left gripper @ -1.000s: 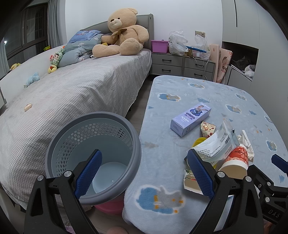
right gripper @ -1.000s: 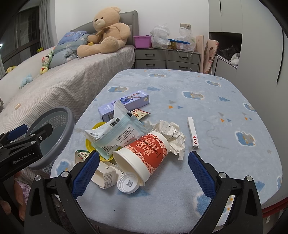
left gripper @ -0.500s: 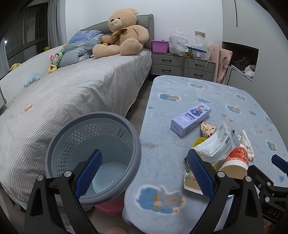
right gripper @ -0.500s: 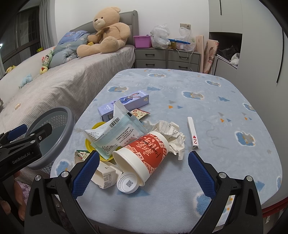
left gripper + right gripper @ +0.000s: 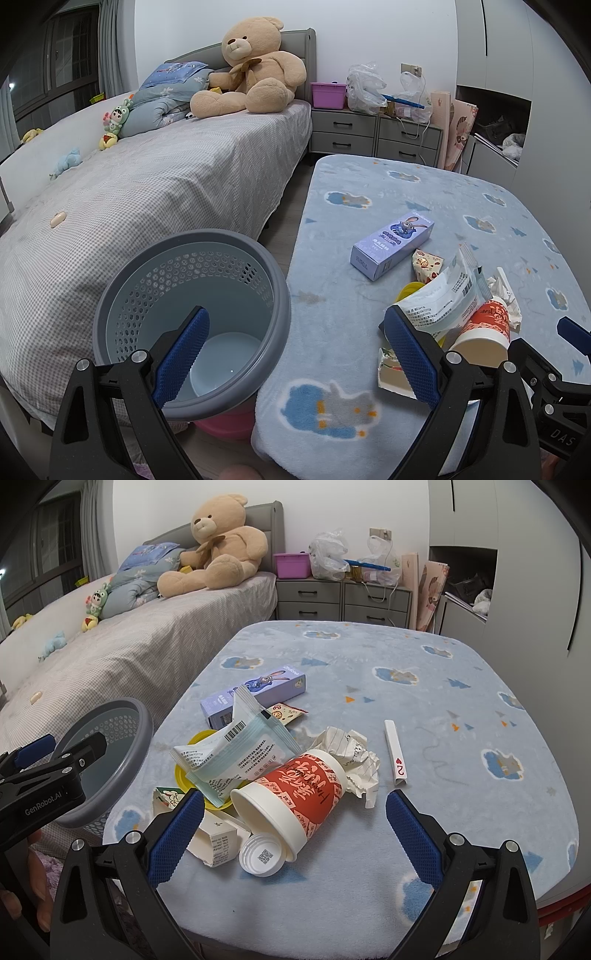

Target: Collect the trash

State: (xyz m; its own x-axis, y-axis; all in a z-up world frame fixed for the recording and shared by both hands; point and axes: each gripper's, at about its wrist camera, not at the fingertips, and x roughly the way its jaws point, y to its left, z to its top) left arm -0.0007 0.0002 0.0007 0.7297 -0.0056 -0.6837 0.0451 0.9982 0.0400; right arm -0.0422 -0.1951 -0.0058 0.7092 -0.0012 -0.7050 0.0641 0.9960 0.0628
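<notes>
Now, left gripper [image 5: 295,356]: fingers wide apart, empty, above bin [image 5: 192,317].
Right gripper [image 5: 295,836]: fingers spread, empty, near cup [image 5: 295,794], right of bin.

Grey perforated bin [image 5: 192,314] upright beside table edge, nothing visible inside; litter heaped near that edge: red-and-white paper cup [image 5: 295,794] on its side, pale wrapper [image 5: 236,757] over yellow lid [image 5: 188,771], crumpled paper [image 5: 354,757], purple carton [image 5: 255,694] flat behind.

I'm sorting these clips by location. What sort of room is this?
Most likely a bedroom, perhaps a child's. A bed with a big teddy bear on it runs along the wall, grey bedside drawers stand next to it, and small plush toys line the bed's far edge.
</notes>
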